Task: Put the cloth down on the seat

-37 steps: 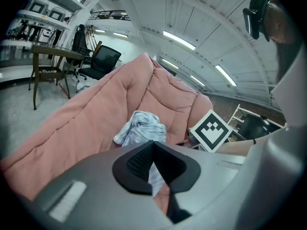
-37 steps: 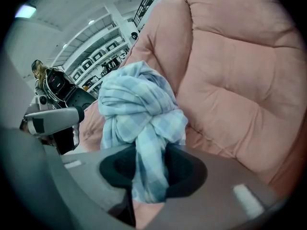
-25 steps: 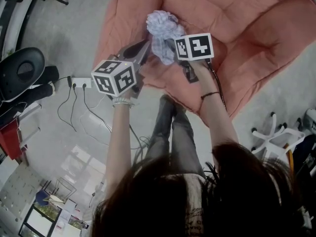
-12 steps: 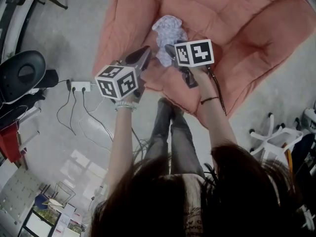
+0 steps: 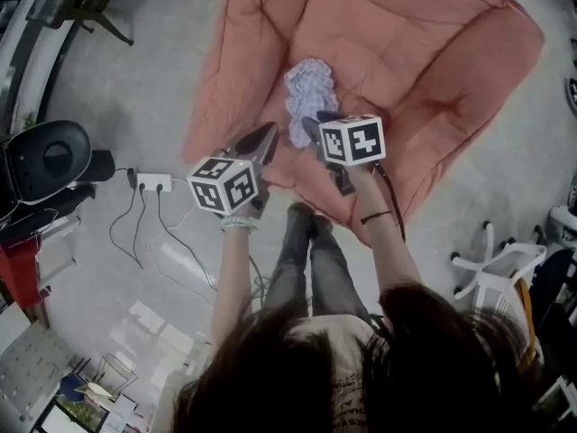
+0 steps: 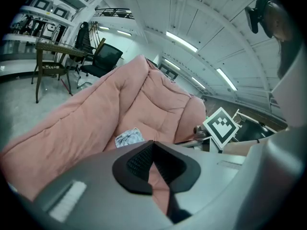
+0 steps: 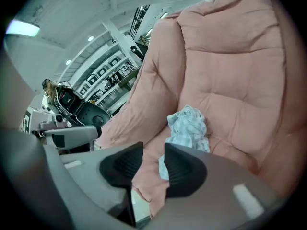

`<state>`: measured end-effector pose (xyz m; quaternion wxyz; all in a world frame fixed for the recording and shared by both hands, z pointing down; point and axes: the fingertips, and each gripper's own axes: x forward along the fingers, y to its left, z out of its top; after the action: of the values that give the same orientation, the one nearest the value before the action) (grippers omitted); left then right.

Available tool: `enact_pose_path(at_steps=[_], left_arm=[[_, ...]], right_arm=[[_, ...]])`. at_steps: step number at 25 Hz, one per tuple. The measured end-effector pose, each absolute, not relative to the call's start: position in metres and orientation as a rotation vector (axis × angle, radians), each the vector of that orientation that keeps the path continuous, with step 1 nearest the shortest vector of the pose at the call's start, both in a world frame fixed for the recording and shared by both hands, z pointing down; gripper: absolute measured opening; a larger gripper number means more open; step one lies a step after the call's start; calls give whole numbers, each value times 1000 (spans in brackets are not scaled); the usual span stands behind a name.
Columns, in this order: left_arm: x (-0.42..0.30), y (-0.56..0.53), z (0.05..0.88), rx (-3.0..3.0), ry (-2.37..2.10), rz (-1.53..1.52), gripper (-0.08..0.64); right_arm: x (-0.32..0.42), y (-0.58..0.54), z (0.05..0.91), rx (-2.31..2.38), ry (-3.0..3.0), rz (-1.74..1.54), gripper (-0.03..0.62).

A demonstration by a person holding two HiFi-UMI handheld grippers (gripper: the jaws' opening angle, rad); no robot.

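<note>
The crumpled white-and-blue cloth [image 5: 309, 93] lies loose on the pink padded seat [image 5: 406, 52], near the seat's front. My right gripper [image 5: 313, 124] hangs just short of the cloth with its jaws apart and closing; nothing is between them. In the right gripper view the cloth [image 7: 189, 128] rests on the seat [image 7: 230, 71] beyond the jaw gap [image 7: 153, 150]. My left gripper [image 5: 263, 141] is at the seat's front-left edge, its tips touching and empty. In the left gripper view the cloth [image 6: 128, 137] sits past the closed tips [image 6: 152, 145].
The person's legs [image 5: 306, 260] stand right before the seat. A black chair base [image 5: 50, 156] and a white power strip [image 5: 153, 182] with trailing cables lie on the grey floor at left. A white wheeled chair base [image 5: 491, 273] stands at right.
Both grippers have drawn back from the cloth toward the person. The cloth stays on the seat, free of the right gripper's jaws.
</note>
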<state>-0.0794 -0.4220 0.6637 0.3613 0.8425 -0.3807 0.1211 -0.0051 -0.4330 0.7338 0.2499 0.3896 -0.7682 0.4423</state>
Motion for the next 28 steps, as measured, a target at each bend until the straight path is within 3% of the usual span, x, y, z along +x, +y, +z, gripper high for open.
enact_pose_path(at_steps=[28], left_arm=[[-43, -342, 477, 2385, -939, 160, -5]], right_arm=[[4, -359, 507, 1179, -2468, 1025, 43]])
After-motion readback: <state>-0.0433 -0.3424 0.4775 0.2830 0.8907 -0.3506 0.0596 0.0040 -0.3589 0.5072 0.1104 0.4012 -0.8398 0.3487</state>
